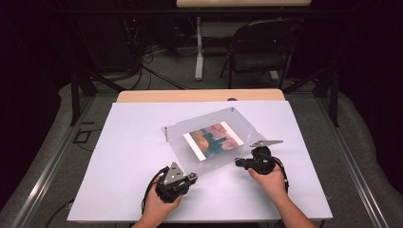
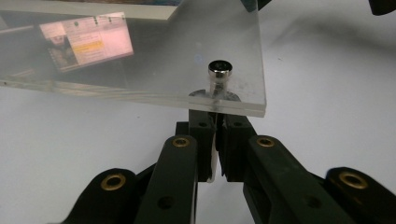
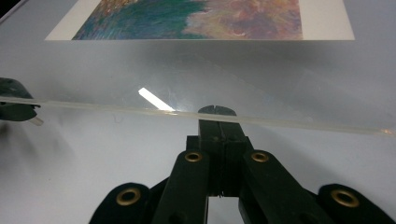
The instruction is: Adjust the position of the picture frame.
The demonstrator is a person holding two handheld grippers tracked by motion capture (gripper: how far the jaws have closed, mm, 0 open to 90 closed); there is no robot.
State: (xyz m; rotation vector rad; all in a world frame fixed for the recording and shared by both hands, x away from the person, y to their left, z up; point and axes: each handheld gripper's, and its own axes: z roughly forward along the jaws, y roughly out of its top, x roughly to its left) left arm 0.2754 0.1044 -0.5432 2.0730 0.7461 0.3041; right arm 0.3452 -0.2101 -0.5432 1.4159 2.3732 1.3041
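While both grippers sit at the near edge of the clear acrylic panel (image 1: pixel 209 140), the work looks to be somewhere in the middle of handling a picture frame. The panel lies tilted on the white table (image 1: pixel 123 190), with a colourful print (image 1: pixel 214 140) under or inside it, just beyond the fingers of both hands.

The left gripper (image 2: pixel 215 135) has its fingers (image 2: pixel 201 140) pressed together right below the panel's corner, where a metal standoff screw (image 2: pixel 219 74) passes through the acrylic; something thin and pale sits between them (I cannot tell whether it is the screw's lower end or another part). The right gripper (image 3: pixel 218 123) has its fingers (image 3: pixel 210 135) closed together too, their tips touching the underside of the panel's edge, apparently propping it up.

By my reading, the panel is already lifted off the table at the near side, and what remains is to fasten or free the corner screws; other standoffs show at the far corners (image 1: pixel 167 129).
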